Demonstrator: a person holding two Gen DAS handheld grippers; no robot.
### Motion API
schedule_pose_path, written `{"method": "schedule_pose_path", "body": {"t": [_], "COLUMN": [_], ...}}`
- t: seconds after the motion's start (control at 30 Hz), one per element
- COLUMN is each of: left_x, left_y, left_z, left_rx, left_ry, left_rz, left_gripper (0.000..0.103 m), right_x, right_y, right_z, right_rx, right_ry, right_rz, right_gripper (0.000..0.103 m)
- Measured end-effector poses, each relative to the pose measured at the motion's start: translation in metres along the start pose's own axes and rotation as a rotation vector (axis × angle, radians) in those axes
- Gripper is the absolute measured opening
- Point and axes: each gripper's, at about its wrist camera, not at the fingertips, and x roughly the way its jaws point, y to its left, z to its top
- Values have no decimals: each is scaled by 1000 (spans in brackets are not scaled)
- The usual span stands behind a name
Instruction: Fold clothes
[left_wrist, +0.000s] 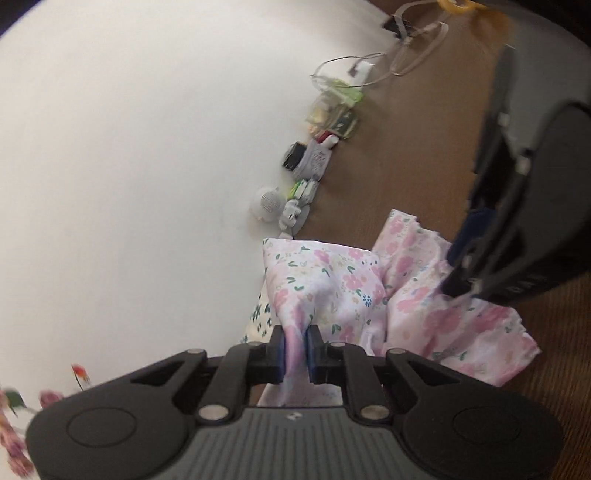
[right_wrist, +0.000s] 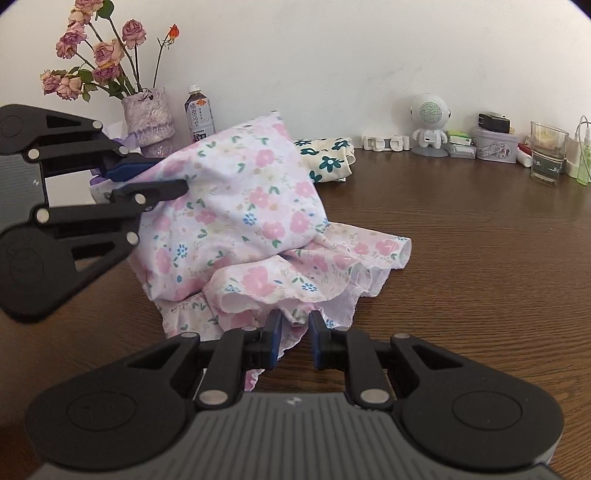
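A pink floral garment (right_wrist: 240, 206) with a ruffled hem lies heaped on the brown wooden table (right_wrist: 461, 258). My left gripper (left_wrist: 295, 347) is shut on a fold of it and holds that part up off the table; in the right wrist view it comes in from the left (right_wrist: 173, 181). My right gripper (right_wrist: 295, 332) sits low at the near edge of the garment. Its fingers are apart, with the ruffled hem (right_wrist: 295, 314) lying at the tips. The left wrist view shows it against the cloth on the right (left_wrist: 461, 284).
A cream garment with dark green flowers (right_wrist: 325, 158) lies behind the pink one. Along the wall stand a vase of roses (right_wrist: 147, 114), a bottle (right_wrist: 199, 118), a small white robot-shaped speaker (right_wrist: 428, 122), a tin (right_wrist: 495, 144) and a glass (right_wrist: 548, 155).
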Motion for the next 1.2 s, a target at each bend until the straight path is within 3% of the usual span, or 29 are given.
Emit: {"method": "schedule_pose_path", "body": {"t": [0.07,0.23,0.43,0.5,0.57,0.7,0.83,0.9,0.93,1.03,1.13,1.2], "left_x": [-7,-12,-21,-24,-34,-47,-40,-31,-26,-14,-13,-17], "left_y": [-27,-70,-71,-71,-59,-25,7,9,10,3,-3,-2], "left_z": [10,24,29,30,24,11,-3,-7,-9,-9,-20,-28], "left_rx": [102,188,130,108,52,-122,-338,-380,-399,-409,-407,-415], "left_ry": [-35,-82,-103,-110,-124,-147,-152,-133,-123,-101,-101,-103], "left_rz": [-4,-65,-112,-128,-139,-162,-258,-319,-348,-402,-412,-415], "left_gripper": [12,16,28,42,45,45,44,25,21,20,20,20], "right_x": [-6,-36,-54,-54,-54,-49,-40,-31,-25,-9,6,2], "right_y": [-8,-43,-69,-71,-70,-66,-57,-51,-49,-48,-47,-50], "right_z": [0,-4,-14,-15,-14,-6,15,29,35,39,42,41], "right_rx": [27,111,149,151,146,134,118,102,97,87,77,85], "right_ry": [-17,-88,-96,-97,-99,-107,-130,-132,-127,-93,-58,-79], "right_rz": [-3,-69,-118,-118,-111,-89,-48,-35,-30,-54,-82,-75], "right_gripper": [16,16,16,16,16,16,16,16,16,16,16,17]}}
